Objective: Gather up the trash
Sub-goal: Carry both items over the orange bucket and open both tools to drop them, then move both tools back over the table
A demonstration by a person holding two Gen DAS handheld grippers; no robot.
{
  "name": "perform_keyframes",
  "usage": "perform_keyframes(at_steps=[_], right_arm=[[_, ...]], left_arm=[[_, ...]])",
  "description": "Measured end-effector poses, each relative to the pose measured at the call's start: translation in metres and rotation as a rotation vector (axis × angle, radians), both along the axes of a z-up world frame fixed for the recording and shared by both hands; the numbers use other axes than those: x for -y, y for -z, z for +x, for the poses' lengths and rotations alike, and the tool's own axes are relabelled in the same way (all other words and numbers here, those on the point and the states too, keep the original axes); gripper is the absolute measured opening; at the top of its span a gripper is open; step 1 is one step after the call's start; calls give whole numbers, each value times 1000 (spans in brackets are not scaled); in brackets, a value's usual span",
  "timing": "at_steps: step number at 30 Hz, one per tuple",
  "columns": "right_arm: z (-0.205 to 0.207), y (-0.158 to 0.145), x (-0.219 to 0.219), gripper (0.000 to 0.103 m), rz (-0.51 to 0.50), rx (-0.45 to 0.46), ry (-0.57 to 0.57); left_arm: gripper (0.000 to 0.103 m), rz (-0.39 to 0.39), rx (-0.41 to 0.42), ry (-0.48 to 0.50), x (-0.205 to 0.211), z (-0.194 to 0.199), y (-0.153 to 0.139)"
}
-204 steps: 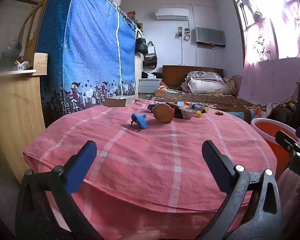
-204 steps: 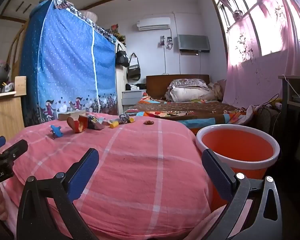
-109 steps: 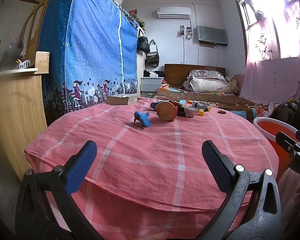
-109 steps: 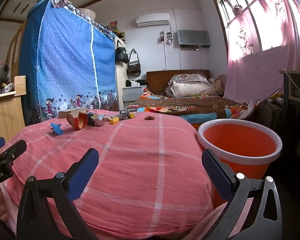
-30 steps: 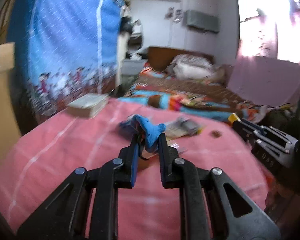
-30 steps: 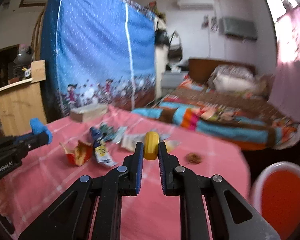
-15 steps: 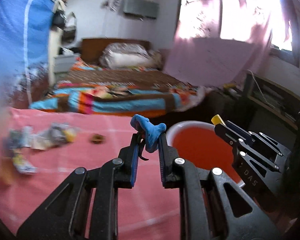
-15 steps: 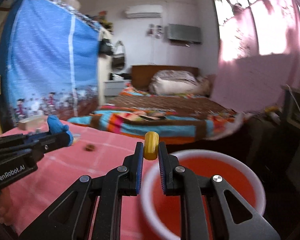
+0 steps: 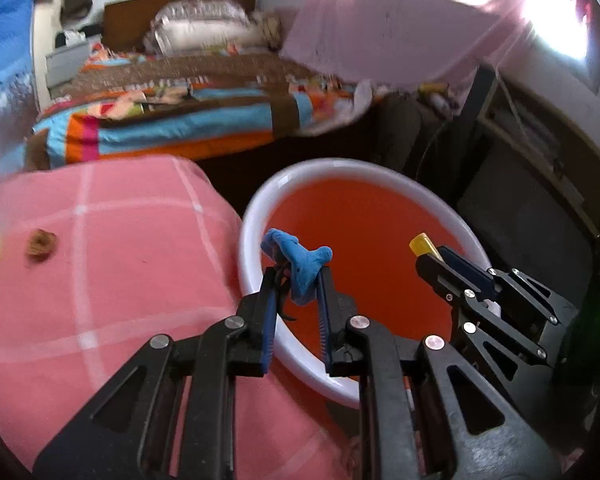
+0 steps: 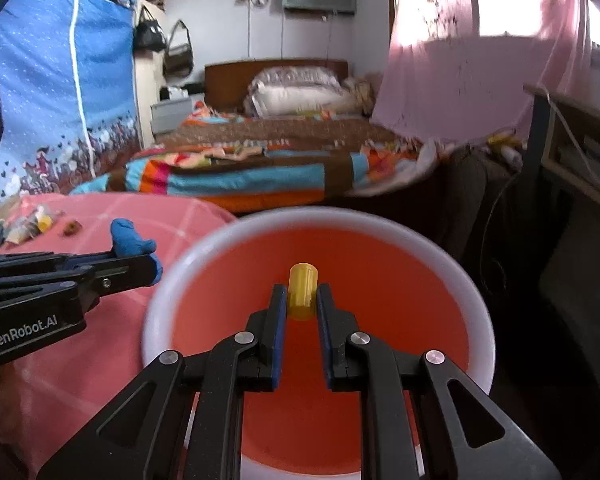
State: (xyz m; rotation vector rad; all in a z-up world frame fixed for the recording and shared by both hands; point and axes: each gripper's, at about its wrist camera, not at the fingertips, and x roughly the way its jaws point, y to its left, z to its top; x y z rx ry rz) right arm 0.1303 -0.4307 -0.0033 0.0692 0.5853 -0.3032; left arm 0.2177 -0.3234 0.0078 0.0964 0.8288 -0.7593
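The left gripper (image 9: 298, 280) clamps a blue scrap (image 9: 300, 260) just over the bin's (image 9: 256, 208) near-left rim; the right gripper (image 10: 302, 300) pinches a yellow cap (image 10: 302, 294) above the bin's middle. Both are likely poised there so a release drops them in. The cap's long axis runs along the fingers, pointing away.

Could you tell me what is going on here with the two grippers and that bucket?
A person is clearing trash off the pink-covered table with two handheld grippers. The left gripper clamps a crumpled blue scrap, and the right gripper clamps a small yellow cap. Both are held over the orange bucket beside the table, not yet released. More litter remains on the cloth.
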Motion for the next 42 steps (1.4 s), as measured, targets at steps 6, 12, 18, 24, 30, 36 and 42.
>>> perform_keyframes(at_steps=[6,12,18,24,30,36,42], right_arm=[[0,16,19,13,60,-62,23],[-6,21,30,14,104,-86,42],[-8,21,34,15,133,-98,53],[-9,13,36,37,144,-72,63],[-16,-10,24,48,134,28,57],[-21,-35,4,82,100,161,50],[-29,-66,-28,103,88,351,-18]], left_arm=[[23,79,-65,15,13,5,18],[25,95,-70,27,21,4,20],[43,76,-56,10,17,7,16],[59,19,-33,-42,-1,4,5],[82,-58,82,-164,-39,-5,-16],[103,-141,209,-306,-88,-16,-38],[103,-170,362,-457,-141,-33,-56]])
